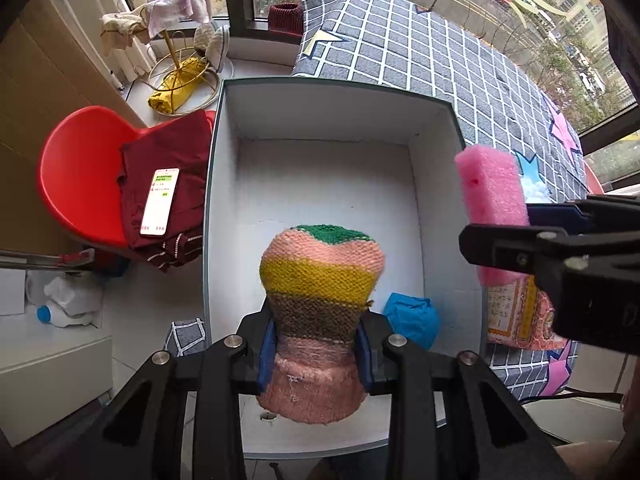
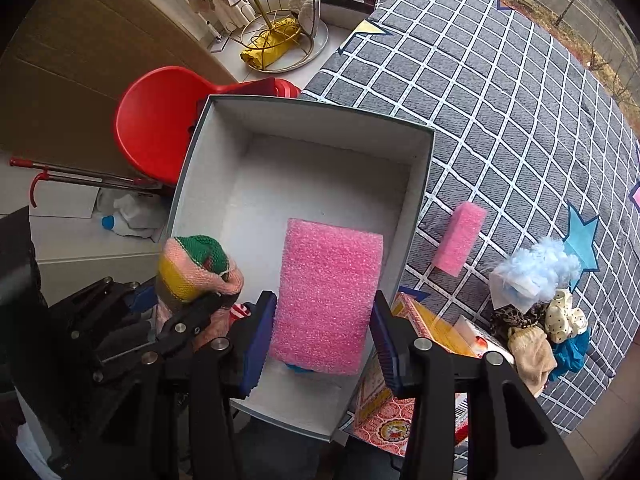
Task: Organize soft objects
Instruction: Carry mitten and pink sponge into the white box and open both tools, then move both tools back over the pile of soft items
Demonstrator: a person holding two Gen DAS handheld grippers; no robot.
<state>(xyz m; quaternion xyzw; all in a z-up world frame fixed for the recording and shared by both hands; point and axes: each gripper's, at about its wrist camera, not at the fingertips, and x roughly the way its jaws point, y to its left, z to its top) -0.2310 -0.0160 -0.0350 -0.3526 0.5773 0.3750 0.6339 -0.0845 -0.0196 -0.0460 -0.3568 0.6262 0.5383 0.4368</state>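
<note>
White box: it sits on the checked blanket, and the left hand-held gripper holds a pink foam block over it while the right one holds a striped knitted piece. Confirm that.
The sides are swapped. The left wrist view shows the left hand-held gripper holding the striped knitted piece; the right wrist view shows the right hand-held gripper holding the pink foam block. Both are over the white box on the checked blanket.

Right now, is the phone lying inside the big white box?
No. The phone lies on dark red clothes on the red chair, left of the box.
</note>
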